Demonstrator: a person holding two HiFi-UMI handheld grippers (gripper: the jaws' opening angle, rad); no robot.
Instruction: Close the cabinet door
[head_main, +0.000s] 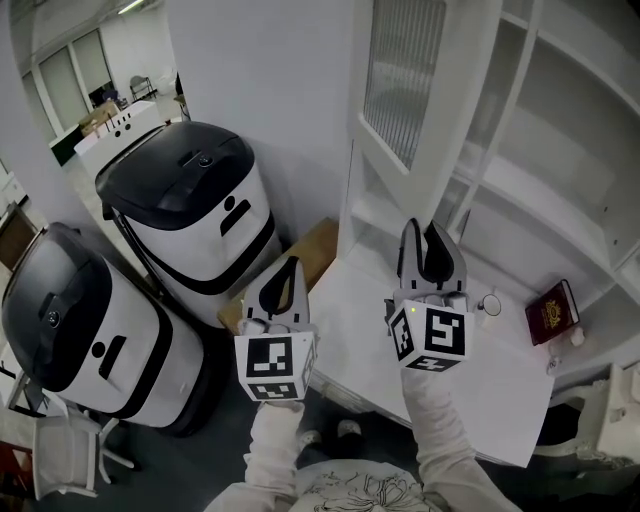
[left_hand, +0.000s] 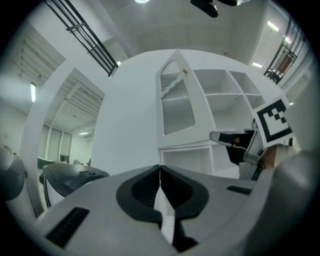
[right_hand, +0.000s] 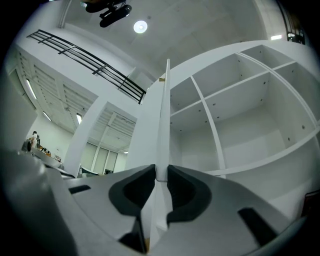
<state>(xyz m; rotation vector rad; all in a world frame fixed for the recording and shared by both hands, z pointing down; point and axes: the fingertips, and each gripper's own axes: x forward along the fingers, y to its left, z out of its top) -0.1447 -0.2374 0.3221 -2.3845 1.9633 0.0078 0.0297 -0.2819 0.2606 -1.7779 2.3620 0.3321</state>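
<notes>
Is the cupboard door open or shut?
Open. The cabinet door stands out from the shelves, its edge pinched by the right gripper.

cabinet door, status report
Right gripper clamped on cabinet door edge; door wide open. Left gripper shut, empty. Shelves behind bare, nothing seen blocking.

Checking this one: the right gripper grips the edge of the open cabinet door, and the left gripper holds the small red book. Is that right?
No. The left gripper holds nothing: the left gripper view shows its jaws together and empty. The red book lies on the white counter in the head view. The right gripper does grip the edge of the open cabinet door.
</notes>
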